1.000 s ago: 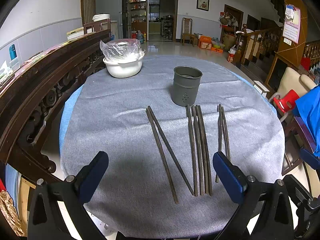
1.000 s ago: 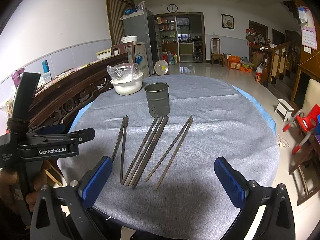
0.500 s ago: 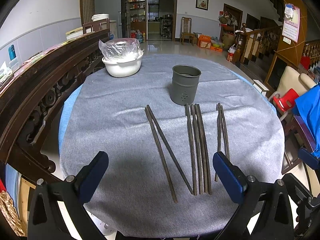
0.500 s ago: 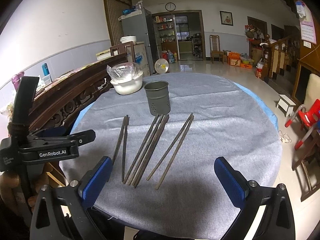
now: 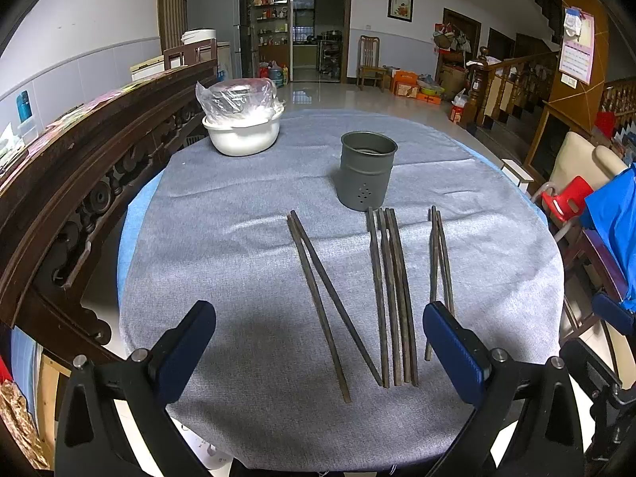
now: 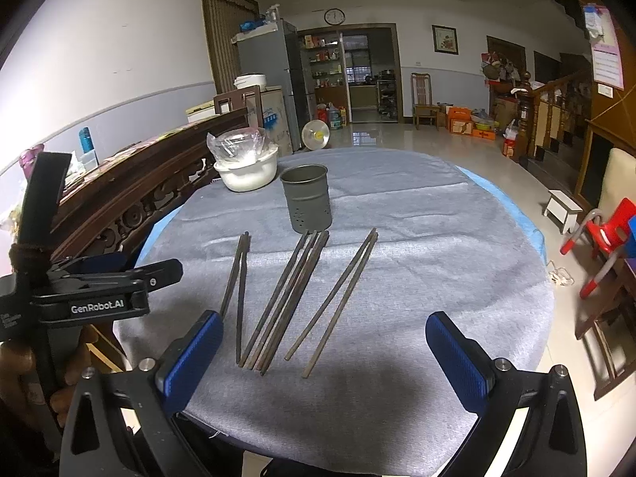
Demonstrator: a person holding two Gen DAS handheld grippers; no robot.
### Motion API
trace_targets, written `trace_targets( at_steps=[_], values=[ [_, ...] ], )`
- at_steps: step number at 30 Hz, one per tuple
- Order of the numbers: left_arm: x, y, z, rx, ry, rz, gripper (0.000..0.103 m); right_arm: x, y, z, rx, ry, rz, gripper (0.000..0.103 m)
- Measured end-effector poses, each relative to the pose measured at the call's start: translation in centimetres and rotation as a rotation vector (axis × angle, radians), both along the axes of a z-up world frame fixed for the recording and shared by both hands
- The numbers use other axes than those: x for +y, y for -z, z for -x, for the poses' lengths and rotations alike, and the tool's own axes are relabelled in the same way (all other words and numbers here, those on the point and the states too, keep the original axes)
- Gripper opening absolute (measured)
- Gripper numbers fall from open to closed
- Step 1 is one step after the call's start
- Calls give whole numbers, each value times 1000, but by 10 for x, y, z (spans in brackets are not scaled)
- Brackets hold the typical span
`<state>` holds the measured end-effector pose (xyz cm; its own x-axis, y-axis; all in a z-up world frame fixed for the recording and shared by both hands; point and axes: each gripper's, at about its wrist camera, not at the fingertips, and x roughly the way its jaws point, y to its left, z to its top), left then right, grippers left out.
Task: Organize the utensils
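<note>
Around us is a large living room with a tiled floor, a fridge and clock at the far wall, and a staircase on the right. We stand at the near edge of a round table [image 5: 222, 262] covered in grey cloth, with a carved wooden bench back running along its left side.

On the far left of the table sits a white bowl [image 5: 241, 135] covered with clear plastic. Nearer the middle stands the grey metal utensil holder [image 5: 366, 170], upright, with small holes in its side. We judge it empty, though we see only part of its inside, so something short could lie at the bottom.

Just near of the holder lie the chopsticks, flat on the cloth and pointing roughly away from us, in three groups. The left pair [image 5: 324, 298] splays apart toward us. The middle bundle [image 5: 391, 298] looks like four sticks packed side by side, its far tips close to the holder's base. The right pair [image 5: 439, 262] lies apart from the others, its near end hidden behind the left gripper's finger.

We hold the left gripper [image 5: 318, 349] with its jaws spread wide and nothing between them, over the near ends of the left pair and the bundle. The right gripper [image 6: 324, 361] is likewise wide apart and empty, near the table edge.

By our reading the task is at its very start: no chopstick is lifted or in the holder, and all three groups remain to be gathered and stood inside it.
</note>
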<state>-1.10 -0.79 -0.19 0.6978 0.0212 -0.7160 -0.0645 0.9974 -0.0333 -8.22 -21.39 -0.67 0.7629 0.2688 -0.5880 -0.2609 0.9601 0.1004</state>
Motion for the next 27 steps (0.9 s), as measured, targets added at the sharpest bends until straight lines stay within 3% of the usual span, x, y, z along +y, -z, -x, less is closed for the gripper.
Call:
trace_targets(
  at_steps=[10,17,20,22,27],
  values=[
    [1,0,-1,0,0,2,103,2,0,1,-6,0,20,103],
    [16,8,-9,44,-48,31,103,4,-16,2,-142,67,178,103],
    [28,15,-16,77,-88,48,103,-5,0,-33,31,65,127,103],
    [37,18,-17,88,-110,51,103,-23,16,-51,132,74,5,103],
    [56,32,-22,126,-158,64,103,-53,36,-68,217,129,-114,103]
  ],
)
